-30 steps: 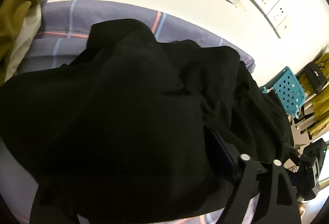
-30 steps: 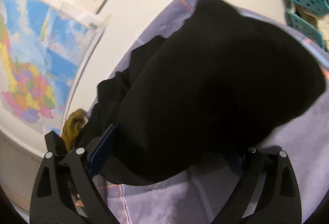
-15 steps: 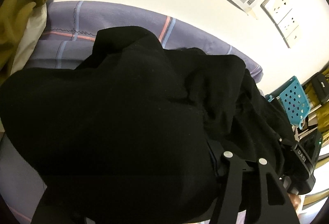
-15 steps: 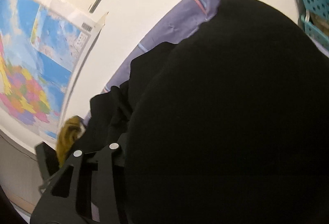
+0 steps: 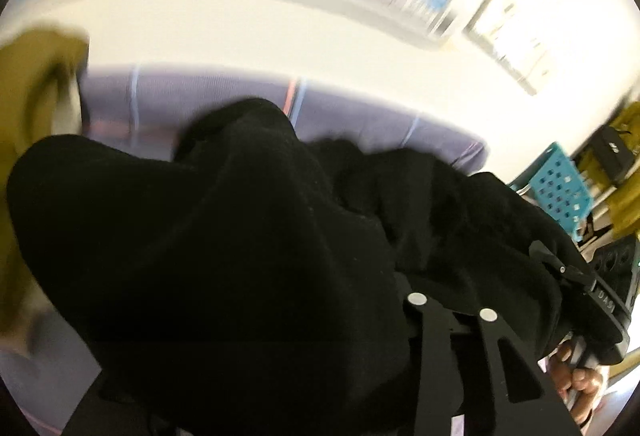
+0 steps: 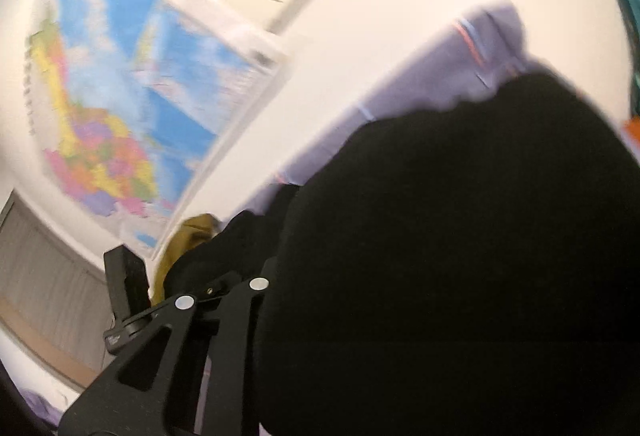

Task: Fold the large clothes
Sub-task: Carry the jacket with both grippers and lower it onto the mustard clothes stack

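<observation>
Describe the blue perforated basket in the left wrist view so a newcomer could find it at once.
Start at the lavender bedsheet that runs along the white wall, and follow it to its right end. Just past the black garment sits the blue basket, tilted. It alone is turquoise plastic with square holes, unlike the mustard fabric beside it.

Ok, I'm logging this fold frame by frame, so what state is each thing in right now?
black garment: lifted, bunched, draped over both grippers.
left gripper: buried in the black cloth; open or shut cannot be told.
right gripper: one finger visible, the other hidden by cloth; cannot tell.
purple sheet: spread flat under the garment.
olive garment: piled at the sheet's edge, blurred.
wall map: hung on the wall.
teal basket: tilted, beside the sheet.
</observation>
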`<state>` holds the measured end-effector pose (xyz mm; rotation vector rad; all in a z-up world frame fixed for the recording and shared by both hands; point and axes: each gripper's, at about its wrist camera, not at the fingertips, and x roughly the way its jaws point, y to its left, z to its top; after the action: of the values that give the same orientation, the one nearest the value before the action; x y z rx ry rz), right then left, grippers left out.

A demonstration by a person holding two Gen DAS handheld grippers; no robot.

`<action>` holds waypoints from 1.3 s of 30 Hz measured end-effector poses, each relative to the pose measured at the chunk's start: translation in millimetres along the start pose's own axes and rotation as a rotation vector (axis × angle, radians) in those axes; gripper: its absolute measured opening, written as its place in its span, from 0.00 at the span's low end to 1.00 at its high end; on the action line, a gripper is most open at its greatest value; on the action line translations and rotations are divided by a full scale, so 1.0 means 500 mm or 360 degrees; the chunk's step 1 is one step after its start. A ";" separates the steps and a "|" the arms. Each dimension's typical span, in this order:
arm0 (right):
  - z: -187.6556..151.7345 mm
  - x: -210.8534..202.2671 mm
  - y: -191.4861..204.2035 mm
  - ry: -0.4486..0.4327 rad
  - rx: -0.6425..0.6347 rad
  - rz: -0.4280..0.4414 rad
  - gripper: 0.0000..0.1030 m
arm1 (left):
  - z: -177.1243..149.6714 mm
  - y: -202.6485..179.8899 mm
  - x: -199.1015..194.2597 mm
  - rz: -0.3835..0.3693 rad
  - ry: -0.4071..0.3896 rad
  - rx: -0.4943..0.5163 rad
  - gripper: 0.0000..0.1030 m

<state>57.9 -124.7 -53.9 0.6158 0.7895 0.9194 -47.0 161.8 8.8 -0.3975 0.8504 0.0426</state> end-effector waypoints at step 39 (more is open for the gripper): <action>-0.175 0.511 0.557 0.0572 -0.0482 0.0539 0.61 | -0.029 0.898 -0.474 0.0538 -0.0613 -0.0678 0.52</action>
<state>-44.5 241.5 22.7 0.3233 0.8551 1.4578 -301.4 600.9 29.5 -0.6169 0.5136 0.6036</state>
